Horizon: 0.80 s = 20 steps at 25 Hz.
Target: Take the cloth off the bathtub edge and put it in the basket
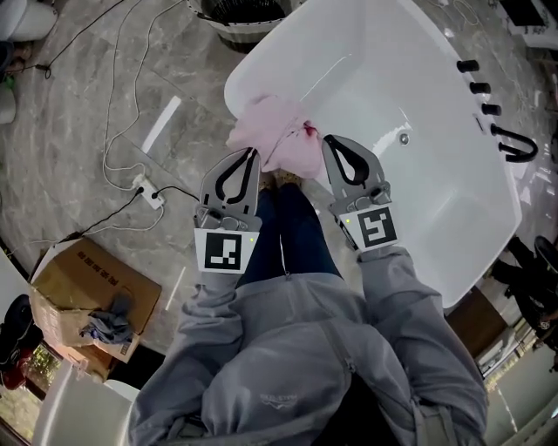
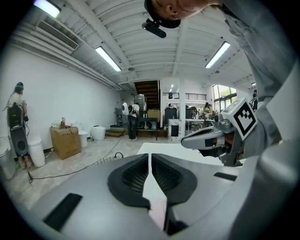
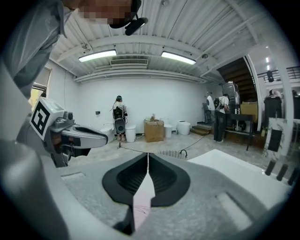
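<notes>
Head view: pink cloth heaped on the bathtub edge, upper centre. Gripper views catch only a pink sliver beneath left hand-held gripper and right hand-held gripper, both pressed together.

Bathtub: ahead of you, running from the upper centre to the lower right of the head view.
Cloth: on the bathtub's near edge, at its left end.
Your left gripper: just left of the cloth.
Your right gripper: just right of the cloth, over the bathtub's edge.
Basket: on the floor beyond the bathtub's left end.
Taps: along the bathtub's right rim.
Power strip: on the floor, left of your left gripper.
Cardboard box: on the floor at your left, nearer than the power strip.
</notes>
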Available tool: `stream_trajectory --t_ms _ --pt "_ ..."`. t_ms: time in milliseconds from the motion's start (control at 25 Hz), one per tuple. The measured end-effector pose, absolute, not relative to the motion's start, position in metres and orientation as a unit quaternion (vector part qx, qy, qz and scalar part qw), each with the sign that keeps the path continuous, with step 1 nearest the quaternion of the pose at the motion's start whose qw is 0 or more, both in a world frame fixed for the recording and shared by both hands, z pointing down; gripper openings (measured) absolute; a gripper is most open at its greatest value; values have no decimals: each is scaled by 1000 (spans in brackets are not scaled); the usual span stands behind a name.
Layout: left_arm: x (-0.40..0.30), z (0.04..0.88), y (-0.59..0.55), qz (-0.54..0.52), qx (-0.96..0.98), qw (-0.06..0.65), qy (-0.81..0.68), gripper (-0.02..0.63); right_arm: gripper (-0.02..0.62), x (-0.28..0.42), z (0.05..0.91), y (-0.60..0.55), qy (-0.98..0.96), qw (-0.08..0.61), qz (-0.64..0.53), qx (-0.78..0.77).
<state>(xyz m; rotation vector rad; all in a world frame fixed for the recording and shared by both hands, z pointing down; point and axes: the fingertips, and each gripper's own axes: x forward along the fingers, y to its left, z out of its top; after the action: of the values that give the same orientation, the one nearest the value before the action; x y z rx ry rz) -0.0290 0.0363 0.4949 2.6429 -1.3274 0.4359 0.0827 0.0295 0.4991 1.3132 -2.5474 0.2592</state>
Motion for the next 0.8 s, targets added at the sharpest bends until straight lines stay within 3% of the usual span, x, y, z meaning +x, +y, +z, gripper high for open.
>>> stream_trajectory --t_ms 280,320,360,440,520,800 --pt "-23 553 38 174 885 112 -416 16 23 87 554 28 -873 156 125 445" --pt "-21 561 39 179 885 123 -412 68 33 88 563 30 -872 163 135 441" --pt "-20 570 40 184 885 131 -406 182 51 88 573 31 -871 169 148 437" --pt "-18 586 39 200 887 137 -392 222 123 87 592 35 -871 180 176 422" --pt "-17 601 40 216 888 139 -380 250 235 85 610 40 -874 194 198 400" --pt "-21 645 53 256 886 166 -350 328 413 78 667 66 -881 280 223 310"
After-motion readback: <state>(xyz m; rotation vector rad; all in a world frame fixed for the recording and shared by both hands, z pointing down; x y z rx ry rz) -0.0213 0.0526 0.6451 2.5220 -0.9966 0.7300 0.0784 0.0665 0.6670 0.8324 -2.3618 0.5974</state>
